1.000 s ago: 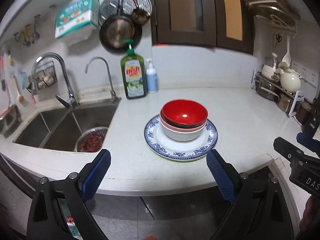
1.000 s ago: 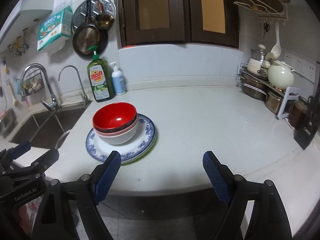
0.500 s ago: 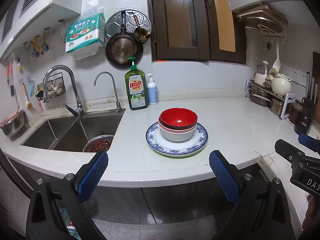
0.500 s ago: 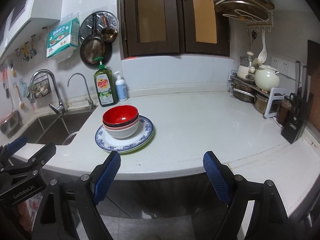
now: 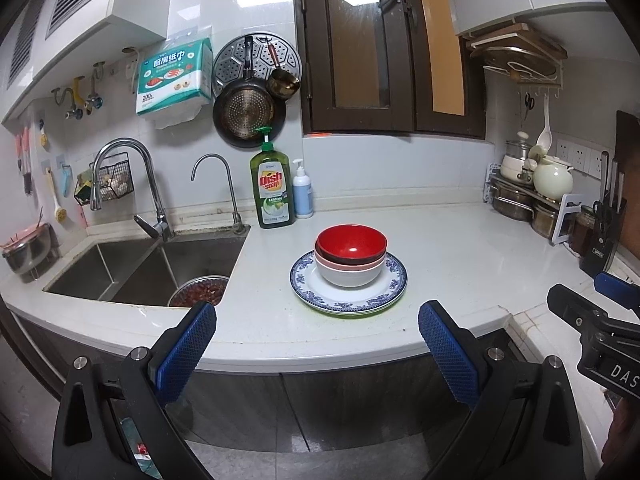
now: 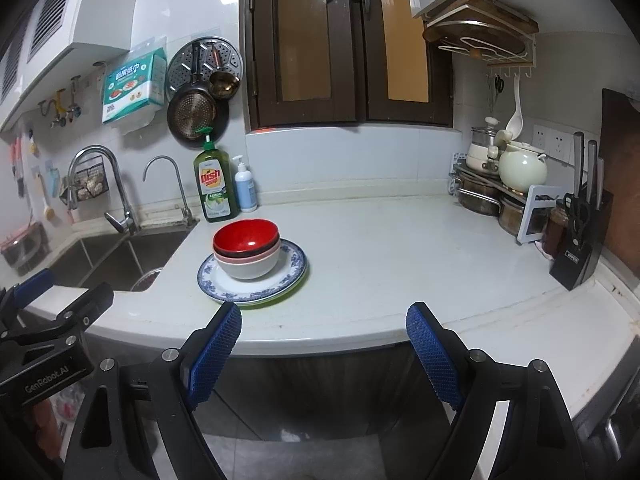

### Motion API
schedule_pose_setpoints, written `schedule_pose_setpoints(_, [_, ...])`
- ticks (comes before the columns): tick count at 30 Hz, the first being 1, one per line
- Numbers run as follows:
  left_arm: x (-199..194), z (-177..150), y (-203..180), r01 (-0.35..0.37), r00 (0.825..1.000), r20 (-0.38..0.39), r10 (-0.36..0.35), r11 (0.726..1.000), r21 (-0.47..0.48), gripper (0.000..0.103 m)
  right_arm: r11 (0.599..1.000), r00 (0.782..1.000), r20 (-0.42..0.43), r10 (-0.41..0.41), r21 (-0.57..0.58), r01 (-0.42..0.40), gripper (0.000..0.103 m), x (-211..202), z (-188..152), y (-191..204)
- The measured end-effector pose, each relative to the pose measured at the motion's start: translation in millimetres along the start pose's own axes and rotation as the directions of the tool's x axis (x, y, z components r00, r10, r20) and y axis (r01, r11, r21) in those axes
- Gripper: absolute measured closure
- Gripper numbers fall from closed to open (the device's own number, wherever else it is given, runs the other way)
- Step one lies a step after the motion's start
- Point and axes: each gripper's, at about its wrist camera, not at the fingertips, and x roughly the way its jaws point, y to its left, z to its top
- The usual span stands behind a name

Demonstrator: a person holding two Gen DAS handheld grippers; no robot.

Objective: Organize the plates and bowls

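A red bowl (image 5: 351, 243) sits nested in a pink bowl and a white bowl (image 5: 347, 275), stacked on a blue-patterned plate (image 5: 316, 292) that lies on a green-rimmed plate, on the white counter (image 5: 460, 256). The stack also shows in the right wrist view, red bowl (image 6: 245, 235) on the plate (image 6: 294, 264). My left gripper (image 5: 316, 330) is open and empty, held off the counter's front edge, well short of the stack. My right gripper (image 6: 324, 330) is open and empty, also off the front edge, right of the stack.
A steel sink (image 5: 132, 264) with a bowl of red food (image 5: 199, 292) lies left of the stack. Dish soap (image 5: 271, 186) and a pump bottle (image 5: 302, 194) stand at the wall. A pot rack (image 6: 496, 184) and knife block (image 6: 580, 248) stand at right.
Both grippers have pulled back and away from the counter, still open and empty. The stack of bowls and plates has not moved.
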Motion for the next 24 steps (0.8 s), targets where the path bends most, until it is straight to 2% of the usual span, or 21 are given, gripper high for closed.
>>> schedule_pose_setpoints(24, [-12.7,6.2,2.4,-0.007,0.999,0.044,0.006,1.0,0.025,0.0,1.0,1.0,0.009,0.0,0.012,0.0,0.018,-11.3,-2.3,-1.7])
